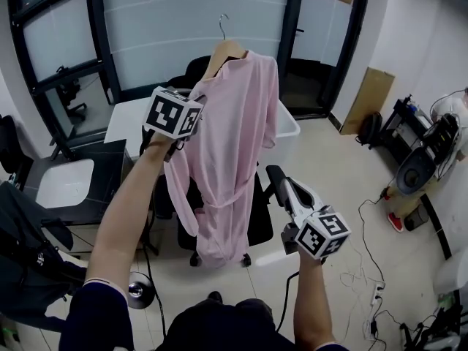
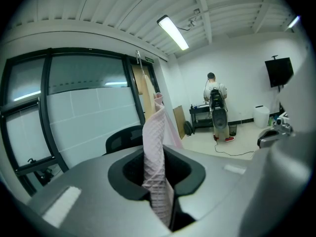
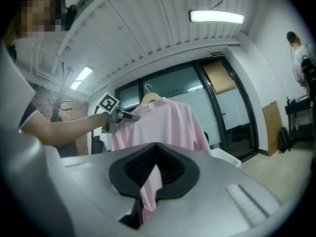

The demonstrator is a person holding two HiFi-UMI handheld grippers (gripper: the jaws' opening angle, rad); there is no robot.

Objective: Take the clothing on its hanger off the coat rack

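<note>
A pink robe hangs on a wooden hanger whose metal hook is up in the air with no rack under it. My left gripper is shut on the robe's cloth near its left shoulder; in the left gripper view the pink waffle cloth runs up from between the jaws of that gripper. Lower down, my right gripper is shut on the robe's right edge. In the right gripper view a fold of the pink cloth sits pinched in that gripper, and the robe and the left gripper show beyond.
A black office chair stands behind the robe, beside a white bin and a white table. Dark clothing lies at the left. Cables, equipment and a person are at the right. A coat rack shows far left in the right gripper view.
</note>
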